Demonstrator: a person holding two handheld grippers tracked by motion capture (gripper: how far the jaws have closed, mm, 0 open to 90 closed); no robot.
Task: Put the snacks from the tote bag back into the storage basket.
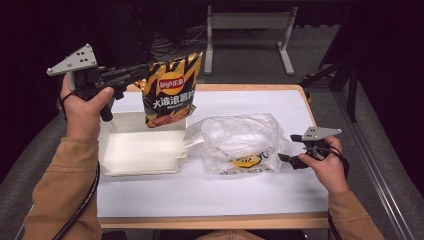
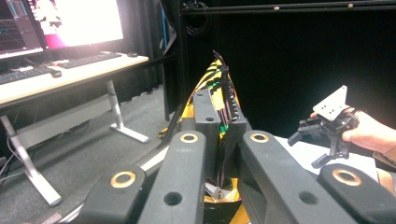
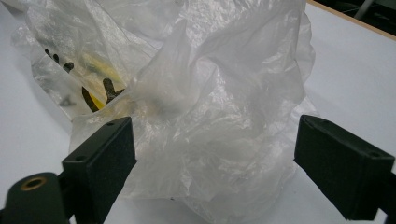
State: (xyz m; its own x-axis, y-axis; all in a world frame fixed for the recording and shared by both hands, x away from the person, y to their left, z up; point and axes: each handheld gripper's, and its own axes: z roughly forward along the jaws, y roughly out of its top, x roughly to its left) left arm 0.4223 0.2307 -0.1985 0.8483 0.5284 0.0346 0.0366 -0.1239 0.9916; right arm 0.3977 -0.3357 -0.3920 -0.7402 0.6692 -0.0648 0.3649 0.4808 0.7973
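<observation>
A black and orange chip bag [image 1: 170, 90] hangs in the air above the back of a white foam tray [image 1: 135, 150]. My left gripper [image 1: 142, 72] is shut on its top left corner; in the left gripper view the bag's edge [image 2: 219, 81] stands pinched between the jaws. A crumpled clear plastic bag [image 1: 240, 142] with a yellow and black print lies on the white table to the right of the tray. My right gripper [image 1: 287, 160] sits open at that bag's right end, with the plastic [image 3: 210, 116] bulging between its wide-apart fingers.
The white tabletop [image 1: 210, 195] has a wooden rim. Beyond the far edge stands a grey metal frame [image 1: 247, 30] on a dark floor. A desk with a lit monitor [image 2: 70, 18] and keyboard is off to the left.
</observation>
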